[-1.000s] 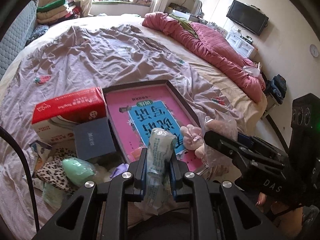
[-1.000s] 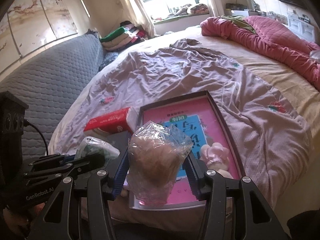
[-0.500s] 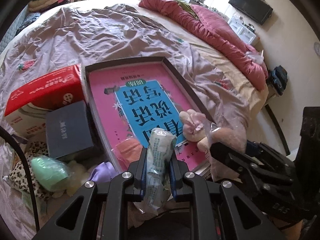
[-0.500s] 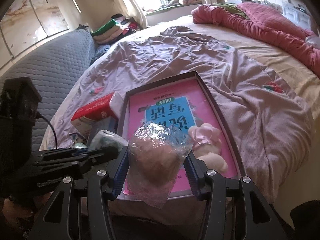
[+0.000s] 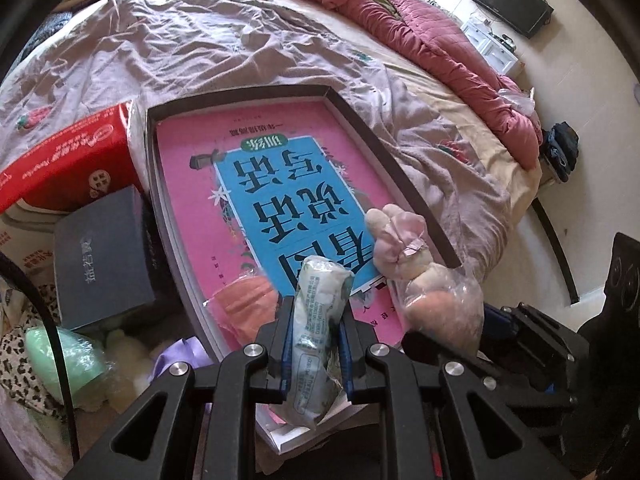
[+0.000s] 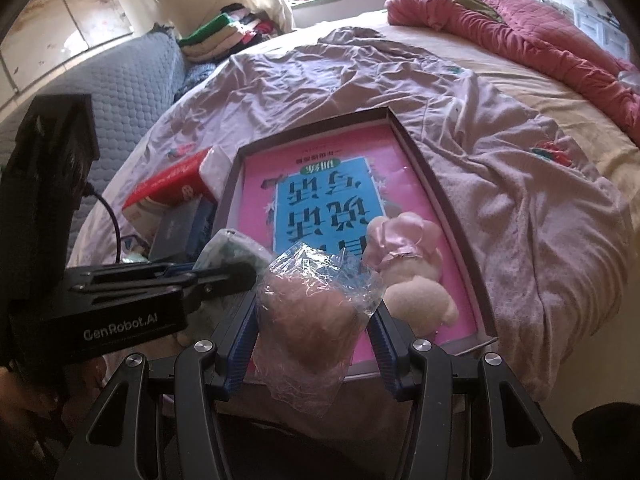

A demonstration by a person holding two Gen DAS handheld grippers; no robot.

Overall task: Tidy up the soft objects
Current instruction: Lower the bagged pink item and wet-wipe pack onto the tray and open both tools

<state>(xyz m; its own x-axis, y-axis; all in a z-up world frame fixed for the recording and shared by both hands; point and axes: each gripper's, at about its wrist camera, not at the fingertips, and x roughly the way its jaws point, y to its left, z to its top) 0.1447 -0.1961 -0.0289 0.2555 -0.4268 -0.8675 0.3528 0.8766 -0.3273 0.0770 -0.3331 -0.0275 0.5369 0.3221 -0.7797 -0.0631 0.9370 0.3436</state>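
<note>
Now two grippers are each clenching one soft packet over the one tray: left gripper a white-green roll, right gripper a bagged pink plush; two plushes are lying inside.

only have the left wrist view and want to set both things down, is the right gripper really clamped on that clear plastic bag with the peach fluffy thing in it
Observer: Yes. In the right wrist view the right gripper has blue pads pressed into both sides of the clear plastic bag of peach fluff, which bulges between them.
Operator: is the box corner behind the bag free
Observer: Only partly. The pink and cream plush toy lies near that corner of the dark shallow box, with just a strip of the pink book cover bare beside it.
</note>
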